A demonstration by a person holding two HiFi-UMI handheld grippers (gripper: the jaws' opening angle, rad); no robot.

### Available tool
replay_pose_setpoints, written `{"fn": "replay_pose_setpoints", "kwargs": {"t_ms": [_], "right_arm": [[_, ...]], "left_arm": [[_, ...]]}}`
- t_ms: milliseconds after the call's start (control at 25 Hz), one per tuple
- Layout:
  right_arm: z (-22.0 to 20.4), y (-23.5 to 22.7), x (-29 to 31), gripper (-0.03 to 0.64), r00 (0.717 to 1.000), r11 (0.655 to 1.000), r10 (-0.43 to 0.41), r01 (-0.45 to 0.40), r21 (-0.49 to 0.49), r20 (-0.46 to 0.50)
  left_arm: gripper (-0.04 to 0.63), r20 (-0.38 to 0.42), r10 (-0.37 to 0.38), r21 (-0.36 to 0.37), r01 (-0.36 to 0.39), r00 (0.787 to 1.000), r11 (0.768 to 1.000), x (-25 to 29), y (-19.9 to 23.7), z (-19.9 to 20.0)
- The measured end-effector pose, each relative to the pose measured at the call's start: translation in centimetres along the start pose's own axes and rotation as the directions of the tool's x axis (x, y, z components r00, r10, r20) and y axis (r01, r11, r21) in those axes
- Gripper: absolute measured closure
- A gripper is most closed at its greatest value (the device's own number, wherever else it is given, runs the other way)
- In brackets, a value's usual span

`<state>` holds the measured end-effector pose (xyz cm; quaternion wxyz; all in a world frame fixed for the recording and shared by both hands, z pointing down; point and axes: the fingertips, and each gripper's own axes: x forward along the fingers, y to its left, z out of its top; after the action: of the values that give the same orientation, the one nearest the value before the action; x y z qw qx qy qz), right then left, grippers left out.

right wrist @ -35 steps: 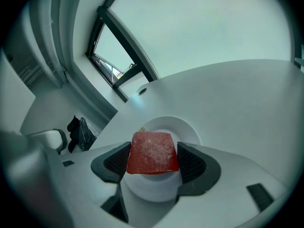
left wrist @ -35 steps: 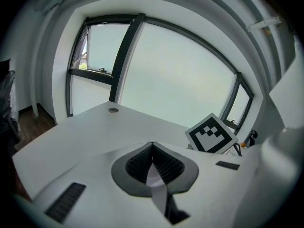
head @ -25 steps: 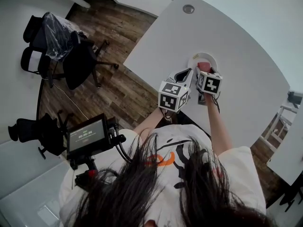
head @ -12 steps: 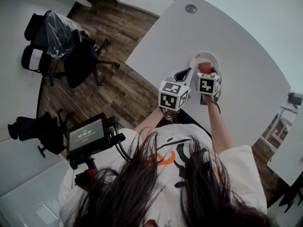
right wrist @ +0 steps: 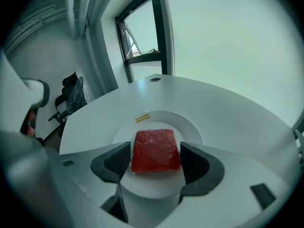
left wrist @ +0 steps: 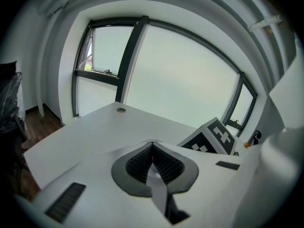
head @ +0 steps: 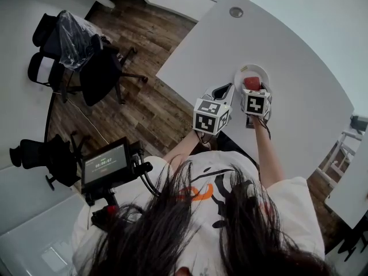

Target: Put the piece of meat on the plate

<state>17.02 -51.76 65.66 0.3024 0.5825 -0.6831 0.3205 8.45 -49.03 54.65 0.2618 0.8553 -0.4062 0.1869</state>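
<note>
Both tools were closed: the right tool (right wrist: 155, 156) gripped the piece of meat (right wrist: 155, 145) over the white plate (right wrist: 159, 118) on the table (head: 299, 68); the left tool (left wrist: 152, 148) held nothing.

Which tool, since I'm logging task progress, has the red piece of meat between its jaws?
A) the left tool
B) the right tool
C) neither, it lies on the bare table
B: the right gripper view shows the piece of meat between the jaws of the right tool, over the white plate, while the left tool is shut on nothing.
</note>
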Motion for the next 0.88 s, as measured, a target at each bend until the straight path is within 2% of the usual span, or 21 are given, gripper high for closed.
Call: {"fn": "replay_pose_setpoints", "kwargs": {"t_ms": [720,880], "right_arm": [[0.7,-0.6,-0.7,0.302,0.999,0.989,0.031,-0.036,0.141,0.038],[1.3,-1.0,-1.6,0.302,0.997,0.991,0.005,-0.014,0.133,0.072]], "left_arm": [[0.589,-0.002,0.008,0.010,-0.008,1.000,1.000,0.1,0.6,-0.2],[0.589,-0.004,0.022,0.003,-0.022,1.000,1.000,0.0,1.2,-0.4]]}}
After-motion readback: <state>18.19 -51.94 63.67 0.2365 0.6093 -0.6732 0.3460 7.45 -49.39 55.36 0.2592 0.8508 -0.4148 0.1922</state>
